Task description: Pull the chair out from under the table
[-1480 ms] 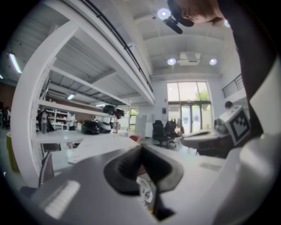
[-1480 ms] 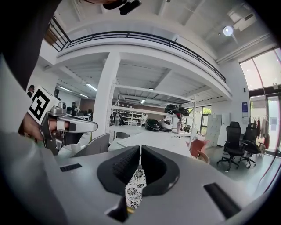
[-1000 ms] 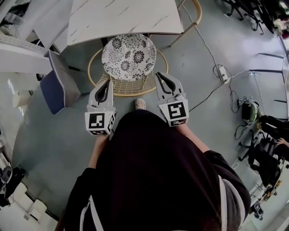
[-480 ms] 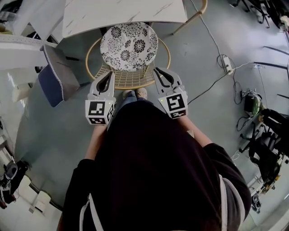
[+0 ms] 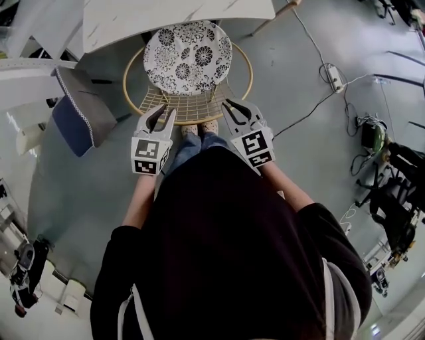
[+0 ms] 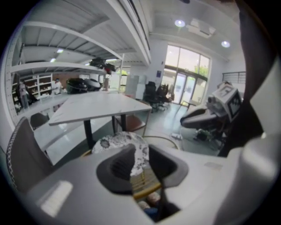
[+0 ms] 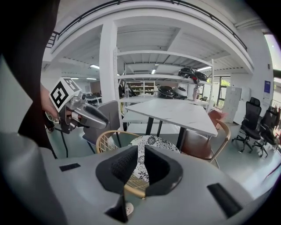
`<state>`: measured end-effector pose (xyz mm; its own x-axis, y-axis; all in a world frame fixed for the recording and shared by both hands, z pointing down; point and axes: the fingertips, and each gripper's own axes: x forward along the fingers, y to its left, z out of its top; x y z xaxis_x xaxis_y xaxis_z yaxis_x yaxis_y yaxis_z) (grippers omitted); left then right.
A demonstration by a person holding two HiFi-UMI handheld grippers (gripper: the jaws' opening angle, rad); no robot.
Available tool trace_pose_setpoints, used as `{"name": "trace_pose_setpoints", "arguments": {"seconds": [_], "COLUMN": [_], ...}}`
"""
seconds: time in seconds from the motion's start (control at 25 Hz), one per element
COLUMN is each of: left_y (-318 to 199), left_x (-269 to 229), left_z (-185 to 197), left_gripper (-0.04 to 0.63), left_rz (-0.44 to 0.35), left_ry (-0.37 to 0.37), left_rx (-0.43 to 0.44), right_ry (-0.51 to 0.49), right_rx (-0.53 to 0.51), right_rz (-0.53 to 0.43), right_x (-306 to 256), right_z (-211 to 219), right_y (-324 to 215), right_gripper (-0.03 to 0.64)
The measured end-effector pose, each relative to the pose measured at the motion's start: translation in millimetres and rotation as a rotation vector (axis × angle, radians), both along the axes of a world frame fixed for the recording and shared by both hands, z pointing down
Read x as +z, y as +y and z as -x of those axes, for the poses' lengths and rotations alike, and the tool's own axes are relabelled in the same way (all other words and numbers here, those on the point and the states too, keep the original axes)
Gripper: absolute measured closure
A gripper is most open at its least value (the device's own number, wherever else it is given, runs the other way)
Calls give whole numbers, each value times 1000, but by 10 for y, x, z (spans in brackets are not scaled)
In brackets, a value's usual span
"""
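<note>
Left tongs (image 5: 159,115) opening near the chair (image 5: 188,56) back rail (nothing gripped), right tongs (image 5: 228,104) clenched empty alongside, chair seat partly under worktop (image 5: 166,16).

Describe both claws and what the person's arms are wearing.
Both the left claw and right claw are pale grey plastic shells with black ribbed pads, each backed by a white cube printed with black square markers. No cables show on them. The left claw's jaws are opening, nothing clamped between them. The person wears a dark top with sleeves ending above the forearms.
</note>
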<state>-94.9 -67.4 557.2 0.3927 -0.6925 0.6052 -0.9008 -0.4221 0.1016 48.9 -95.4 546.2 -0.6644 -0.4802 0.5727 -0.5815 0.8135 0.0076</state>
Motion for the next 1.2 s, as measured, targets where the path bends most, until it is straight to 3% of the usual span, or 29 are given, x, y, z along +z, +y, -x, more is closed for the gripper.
{"name": "trace_pose_setpoints", "arguments": {"seconds": [0.24,0.36,0.52,0.72,0.92,1.2], "left_y": [164,280,444,578,637,584], "left_x": [272,447,673,908,1201,1561], "left_z": [35,31,53,99,176,208], "left_gripper": [409,323,274,253,253,255], "left_rz": [92,156,217,233,223,248], "left_ry": [-40,-92,-202,-404,-657,-821], "left_rx": [146,273,436,630,846,1002], "right_ry": [80,128,217,400,645,884], "right_rx": [-73,-126,-184,-386,-615,-780], "right_rz": [78,125,164,98,-25,-120], "right_x": [308,483,689,954,1307,1750], "right_z": [17,16,-39,-34,-39,-64], "right_y": [192,282,373,538,649,520], "right_gripper": [586,496,450,425,422,422]}}
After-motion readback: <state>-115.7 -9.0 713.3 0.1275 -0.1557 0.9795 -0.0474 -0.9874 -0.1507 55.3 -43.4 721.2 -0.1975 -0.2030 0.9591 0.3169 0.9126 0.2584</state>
